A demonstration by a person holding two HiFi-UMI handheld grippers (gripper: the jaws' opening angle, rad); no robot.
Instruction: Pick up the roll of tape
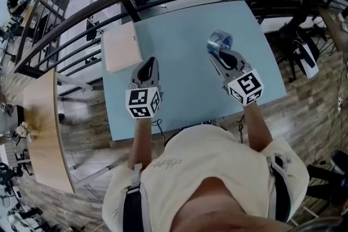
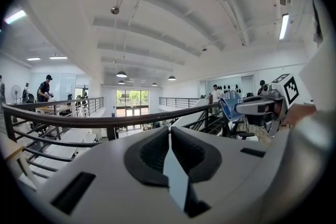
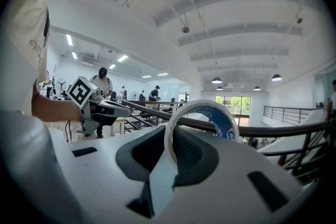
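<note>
- The right hand-held gripper (image 1: 221, 55) pinches the wall of the white-edged, blue-lined ring-shaped roll of tape (image 3: 223, 119), held upright over the pale blue worktop (image 1: 179, 35).
- The left hand-held gripper (image 2: 169, 136) has its jaws together and is empty.
- The roll is likely light, stiff and slick-sided, so the wall pinch suits it.

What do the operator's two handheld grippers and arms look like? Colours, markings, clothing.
Both the left gripper and right gripper have light grey bodies, black ribbed pads and a white cube with black square markers. Thin dark cables trail below. The person wears a cream short-sleeved T-shirt with dark shoulder straps.
</note>
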